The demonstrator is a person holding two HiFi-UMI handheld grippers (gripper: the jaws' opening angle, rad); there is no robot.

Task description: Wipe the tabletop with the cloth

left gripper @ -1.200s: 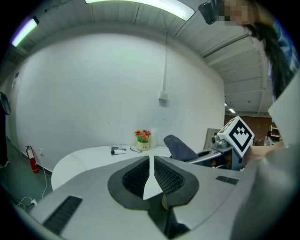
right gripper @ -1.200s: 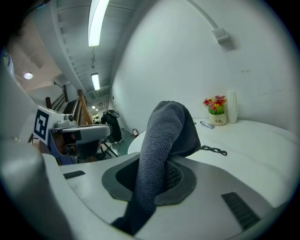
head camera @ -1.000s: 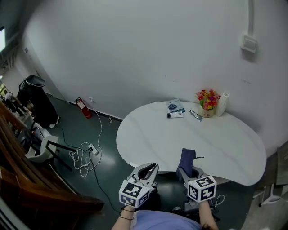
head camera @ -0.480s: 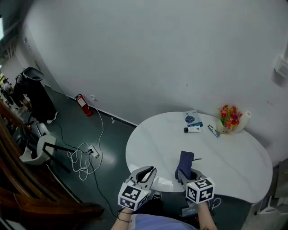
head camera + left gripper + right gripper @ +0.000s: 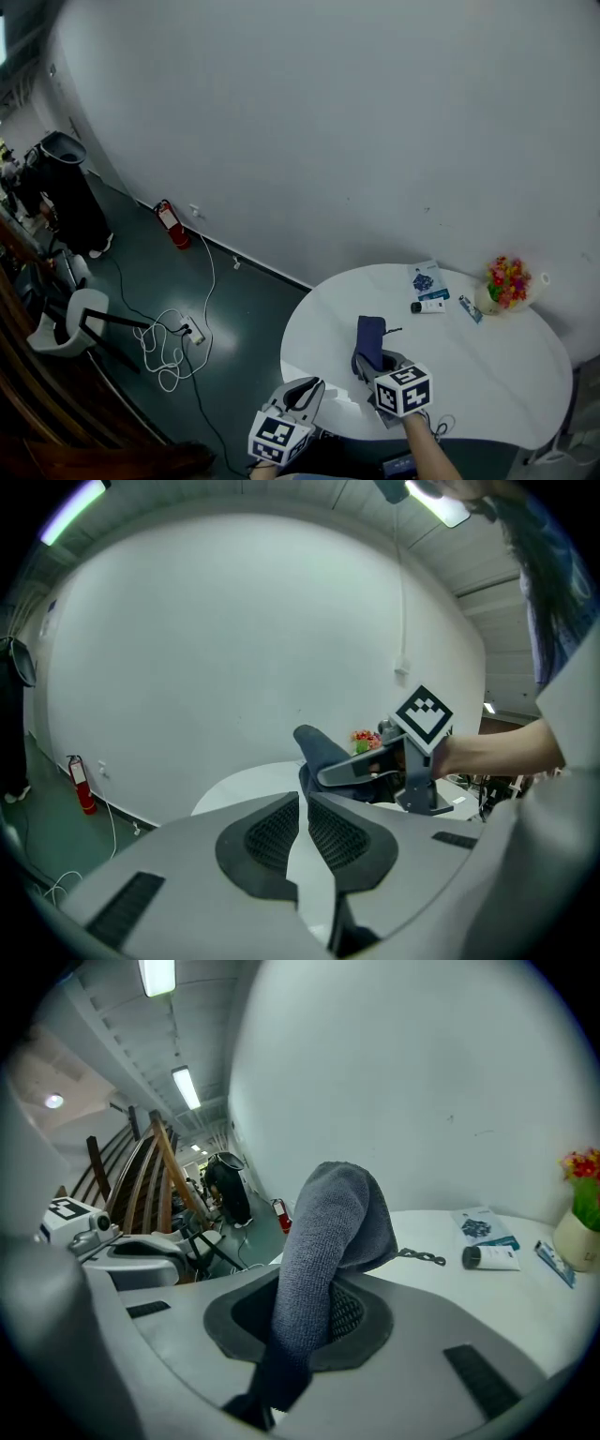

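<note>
We have the right gripper (image 5: 314, 1335) clamped on the grey cloth (image 5: 328, 1232). It looks soft, light and floppy, best pinched mid-fold. Left gripper (image 5: 302, 827) closed, empty.

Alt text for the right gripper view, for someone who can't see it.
The right gripper has its grey jaws shut on a blue-grey towelling cloth that stands up and droops over, above a white tabletop. Farther back lie a white tube with a dark cap, a printed booklet and a pale pot of flowers.
</note>
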